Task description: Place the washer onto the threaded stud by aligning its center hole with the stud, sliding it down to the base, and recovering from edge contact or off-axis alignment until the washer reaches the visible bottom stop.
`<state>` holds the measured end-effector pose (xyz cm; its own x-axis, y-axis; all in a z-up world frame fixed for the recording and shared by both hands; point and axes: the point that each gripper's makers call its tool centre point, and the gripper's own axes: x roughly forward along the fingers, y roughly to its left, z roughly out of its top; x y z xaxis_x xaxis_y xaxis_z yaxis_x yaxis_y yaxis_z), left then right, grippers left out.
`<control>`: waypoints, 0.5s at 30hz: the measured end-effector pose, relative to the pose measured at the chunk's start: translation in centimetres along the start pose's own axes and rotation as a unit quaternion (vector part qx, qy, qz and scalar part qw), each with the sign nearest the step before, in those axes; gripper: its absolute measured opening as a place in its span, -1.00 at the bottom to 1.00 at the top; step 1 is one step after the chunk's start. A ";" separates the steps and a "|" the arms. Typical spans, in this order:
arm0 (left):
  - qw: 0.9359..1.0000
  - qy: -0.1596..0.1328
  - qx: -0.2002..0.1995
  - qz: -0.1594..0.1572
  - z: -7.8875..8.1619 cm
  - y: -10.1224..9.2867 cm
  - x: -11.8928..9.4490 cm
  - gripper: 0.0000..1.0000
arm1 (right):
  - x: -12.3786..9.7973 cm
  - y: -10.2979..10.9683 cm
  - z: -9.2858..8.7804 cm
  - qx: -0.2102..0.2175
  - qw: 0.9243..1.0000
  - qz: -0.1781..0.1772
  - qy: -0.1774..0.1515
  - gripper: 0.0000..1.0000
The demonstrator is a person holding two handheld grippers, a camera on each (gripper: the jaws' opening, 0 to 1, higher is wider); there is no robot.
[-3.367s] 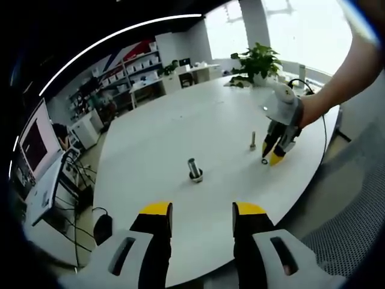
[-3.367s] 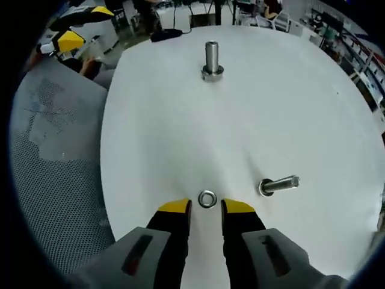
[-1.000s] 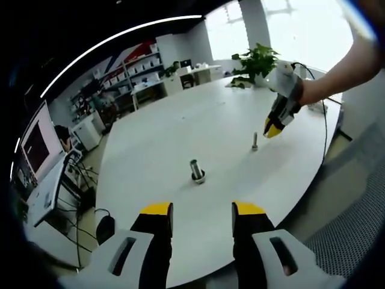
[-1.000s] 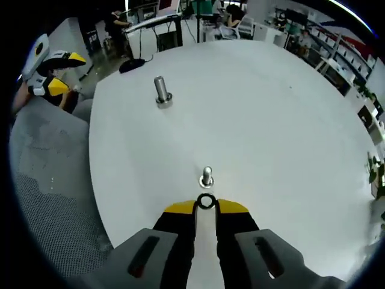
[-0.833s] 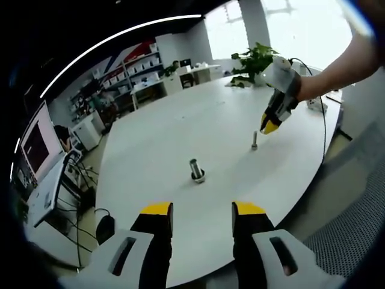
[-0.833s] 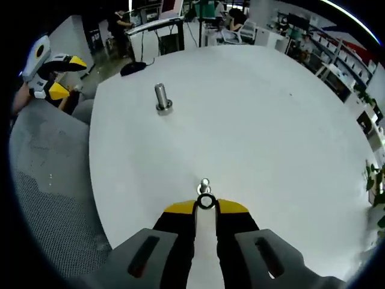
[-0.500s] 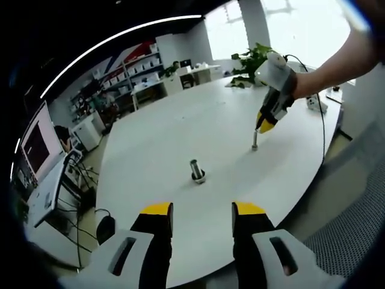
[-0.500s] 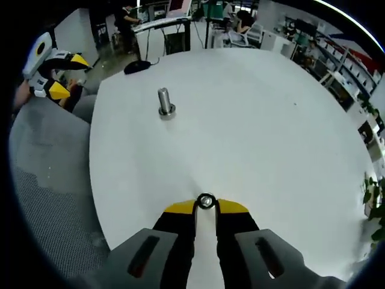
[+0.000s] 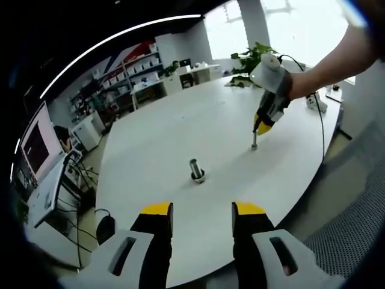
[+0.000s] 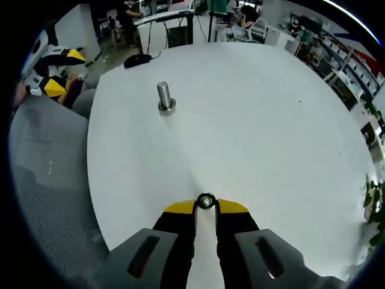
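Note:
A small steel washer (image 10: 201, 199) is pinched upright at the yellow tips of my right gripper (image 10: 206, 208), which is shut on it. In the left gripper view that right gripper (image 9: 263, 127), held by a person's hand, hovers just above the thin threaded stud (image 9: 254, 142) near the table's right side, tips almost on its top. In the right gripper view this stud is hidden behind the washer and jaws. A thicker stud on a base (image 9: 195, 170) (image 10: 165, 98) stands mid-table. My left gripper (image 9: 203, 211) hangs open over the near table edge, holding nothing.
The round white table (image 9: 180, 126) ends close to both grippers, with grey carpet (image 10: 48, 198) beyond it. A potted plant (image 9: 255, 57) and a cable sit at the far side. A black mouse (image 10: 138, 60) lies near the edge. Desks and shelves stand behind.
The right gripper has lifted the washer off the table and carried it over the thin stud. In its own view the stud has slid under the washer. The left gripper stays put.

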<state>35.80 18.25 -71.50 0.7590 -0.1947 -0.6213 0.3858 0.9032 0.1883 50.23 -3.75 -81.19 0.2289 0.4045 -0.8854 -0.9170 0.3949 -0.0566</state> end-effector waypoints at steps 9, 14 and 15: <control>1.000 0.003 0.003 -0.004 -0.1 -0.2 0.1 -0.25 | 1.0 -0.2 -0.9 0.005 1.000 0.004 0.018 -0.73; 1.000 0.006 0.003 -0.006 -0.2 -0.2 0.2 -0.25 | 1.6 -0.4 -1.4 0.008 1.000 0.004 0.024 -0.73; 1.000 0.006 0.003 -0.006 -0.2 -0.2 0.2 -0.25 | 1.7 -0.4 -1.5 0.009 1.000 0.005 0.027 -0.73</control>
<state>35.75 18.12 -71.82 0.7481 -0.2000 -0.6328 0.3976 0.8985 0.1860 50.46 -4.47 -83.41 0.2011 0.3644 -0.9093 -0.9130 0.4060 -0.0392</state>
